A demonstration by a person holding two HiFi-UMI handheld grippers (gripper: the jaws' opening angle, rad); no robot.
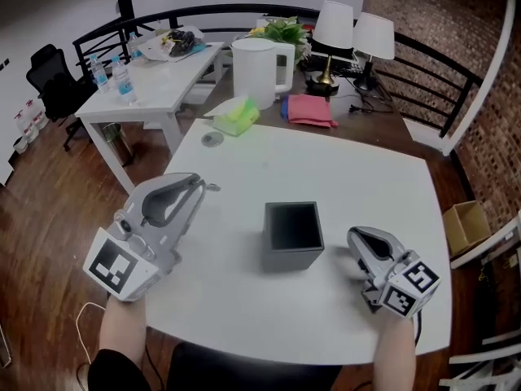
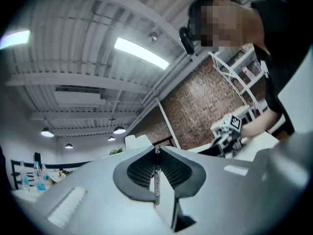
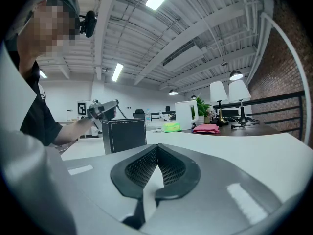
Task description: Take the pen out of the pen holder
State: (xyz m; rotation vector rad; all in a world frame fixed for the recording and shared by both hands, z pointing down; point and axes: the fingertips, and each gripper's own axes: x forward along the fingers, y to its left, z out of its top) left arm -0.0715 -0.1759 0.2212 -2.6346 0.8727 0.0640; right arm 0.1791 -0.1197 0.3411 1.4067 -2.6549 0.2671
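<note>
One pen point(image 2: 156, 177) sits clamped in left tool point(image 1: 208, 187), nine o'clock of holder point(image 1: 291, 259); right tool point(image 1: 355, 236) closed, empty; next, lay it down

In the head view, the left gripper point(image 1: 200, 185) hid nearly all of the pen point(image 1: 213, 188); only a thin tip showed. The inside of the pen holder point(image 1: 291, 259) was too dark to read.

left gripper point(image 1: 199, 187) points a little upward, its jaws clamped on a thin pen point(image 2: 156, 177). right gripper point(image 1: 358, 239) points slightly downward, jaws pressed together with nothing between them.
</note>
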